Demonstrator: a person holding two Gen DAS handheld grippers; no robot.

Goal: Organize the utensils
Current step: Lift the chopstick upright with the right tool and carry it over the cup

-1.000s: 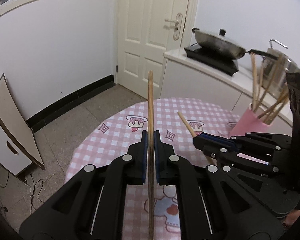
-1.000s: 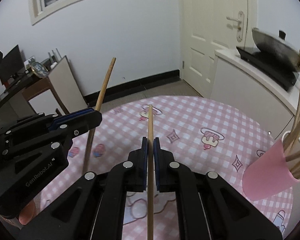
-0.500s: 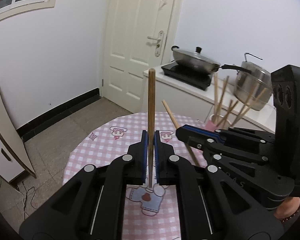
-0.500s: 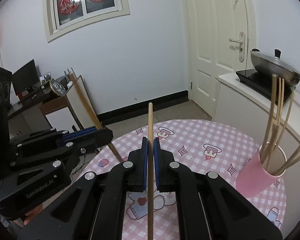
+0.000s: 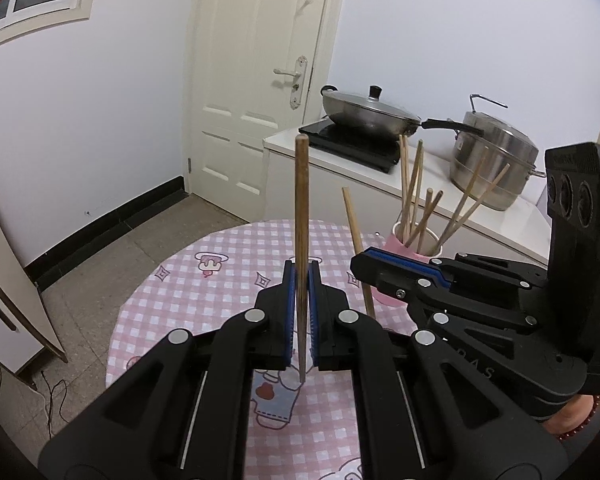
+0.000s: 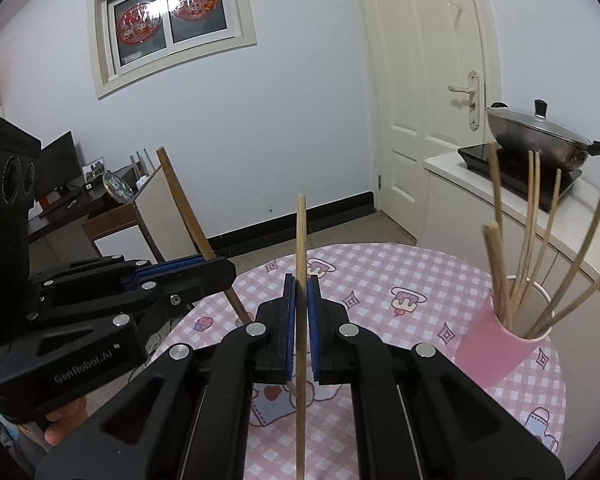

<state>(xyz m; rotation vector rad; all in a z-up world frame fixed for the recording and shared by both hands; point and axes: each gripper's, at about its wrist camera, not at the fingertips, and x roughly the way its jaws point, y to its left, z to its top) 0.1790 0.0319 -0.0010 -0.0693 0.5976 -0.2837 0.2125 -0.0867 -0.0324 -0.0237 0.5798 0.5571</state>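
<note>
Both grippers have risen off the pink checked tablecloth point(image 5: 188, 292) toward the pink cup of wooden chopsticks point(image 6: 496, 344). The left gripper point(image 5: 300, 312) clamps a dark wooden chopstick point(image 5: 301, 208); the right gripper point(image 6: 300, 320) clamps a pale wooden chopstick point(image 6: 300, 240) left of the cup. Dropping them in looks next.

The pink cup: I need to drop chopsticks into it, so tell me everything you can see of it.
The pink cup is a plain tapered tumbler, matte pink outside and white inside, likely plastic. It stands upright on the checked tablecloth near the table's edge, by the white counter. Several wooden chopsticks fan out of its open mouth. Neither gripper touches it.
</note>
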